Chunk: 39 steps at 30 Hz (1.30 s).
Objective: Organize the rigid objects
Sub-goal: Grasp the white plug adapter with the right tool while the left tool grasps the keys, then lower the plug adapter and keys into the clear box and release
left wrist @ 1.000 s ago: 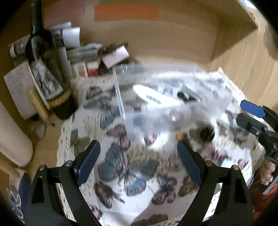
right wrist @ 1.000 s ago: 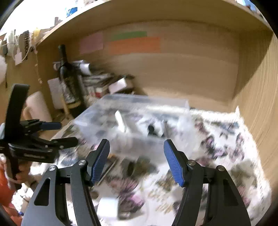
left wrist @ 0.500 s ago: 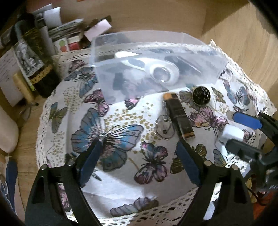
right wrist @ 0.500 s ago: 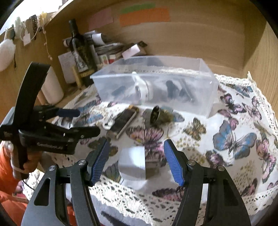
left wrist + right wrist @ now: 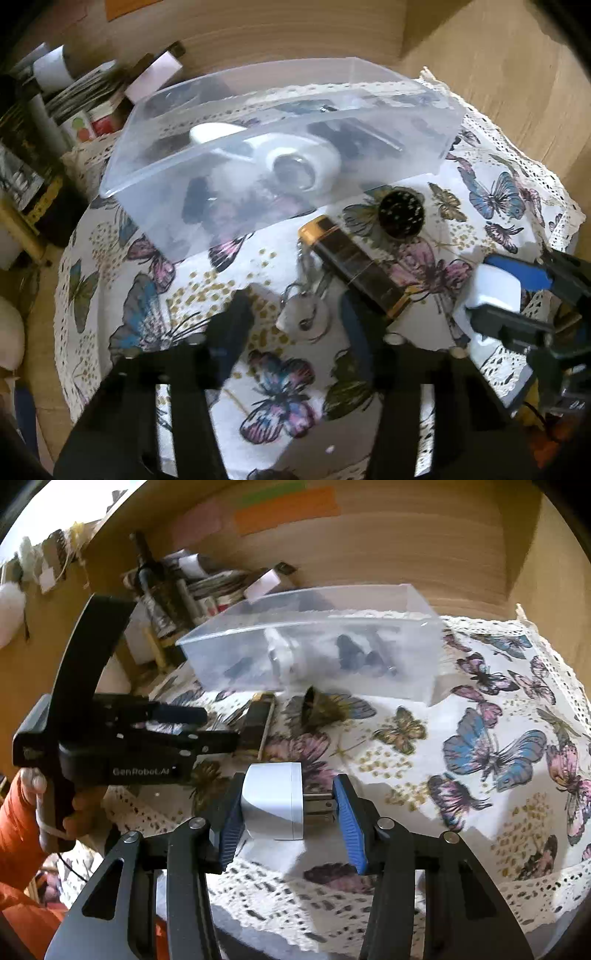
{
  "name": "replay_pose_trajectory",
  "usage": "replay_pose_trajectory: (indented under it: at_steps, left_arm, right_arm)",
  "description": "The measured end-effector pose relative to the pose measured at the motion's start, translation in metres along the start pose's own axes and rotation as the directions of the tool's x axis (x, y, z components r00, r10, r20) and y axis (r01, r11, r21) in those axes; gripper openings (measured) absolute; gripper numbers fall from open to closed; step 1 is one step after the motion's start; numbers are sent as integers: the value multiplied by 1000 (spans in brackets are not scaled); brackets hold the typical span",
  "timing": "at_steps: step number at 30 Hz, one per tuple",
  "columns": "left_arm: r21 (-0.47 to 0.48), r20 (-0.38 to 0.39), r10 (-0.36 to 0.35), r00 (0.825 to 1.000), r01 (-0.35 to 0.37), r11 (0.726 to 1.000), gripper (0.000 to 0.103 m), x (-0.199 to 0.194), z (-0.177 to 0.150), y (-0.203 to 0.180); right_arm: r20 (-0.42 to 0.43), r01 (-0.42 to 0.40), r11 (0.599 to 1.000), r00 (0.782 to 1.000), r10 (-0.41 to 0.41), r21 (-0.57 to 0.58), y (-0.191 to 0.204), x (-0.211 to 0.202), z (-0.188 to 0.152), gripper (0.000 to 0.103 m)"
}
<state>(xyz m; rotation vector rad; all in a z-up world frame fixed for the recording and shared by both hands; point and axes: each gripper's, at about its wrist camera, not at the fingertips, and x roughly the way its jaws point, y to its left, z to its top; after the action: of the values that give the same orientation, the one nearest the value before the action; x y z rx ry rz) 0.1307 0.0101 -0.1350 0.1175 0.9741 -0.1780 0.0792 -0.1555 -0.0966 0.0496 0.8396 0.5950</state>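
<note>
A white plug adapter [image 5: 273,805] lies on its side between the fingers of my right gripper [image 5: 288,812], which is shut on it, left pad on its body, right pad on its prongs. It also shows in the left wrist view [image 5: 493,291]. My left gripper [image 5: 295,317] is narrowed around a small keychain [image 5: 304,314] on the butterfly cloth; the fingers are blurred. A black and gold lighter [image 5: 356,267] and a dark round grinder [image 5: 402,211] lie beside it. A clear plastic box [image 5: 280,147] holds a white device and dark items.
A wine bottle [image 5: 153,590], papers and small boxes [image 5: 85,107] crowd the back left corner. Wooden walls stand behind and to the right. The lace edge of the cloth [image 5: 332,904] hangs over the table's front edge.
Both grippers moved down and forward toward the table. My right gripper closed onto the white adapter. My left gripper narrowed around the keychain.
</note>
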Motion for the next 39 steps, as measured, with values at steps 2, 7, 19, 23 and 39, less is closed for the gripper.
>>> replay_pose_trajectory:
  at_steps: [2,7,19,23,39]
  left_arm:
    - [3,17,7,1000,-7,1000,37,0,-1,-5]
    - [-3,30,0,1000,0,1000,24,-3,-4,-8]
    - [-73,123,6,992,3,997,24,-46,-12,8]
    - [-78,180,20,983,-6,997,24,-68,-8,10]
    - [-102,337,59,940,-26,994,24,-124,38,33]
  right_arm:
    - [12,10,1000,1000,-10,10,-4,-2,3,44]
    - [50,34,999,998,-34,16,-10,-10,13,44]
    - [205,45,999,978,-39,-23,-9,-23,48,44]
    - [240,51,998,970,-42,-30,-8,-29,62,44]
    - [357,117,991,930,-83,-72,-10,-48,117,44]
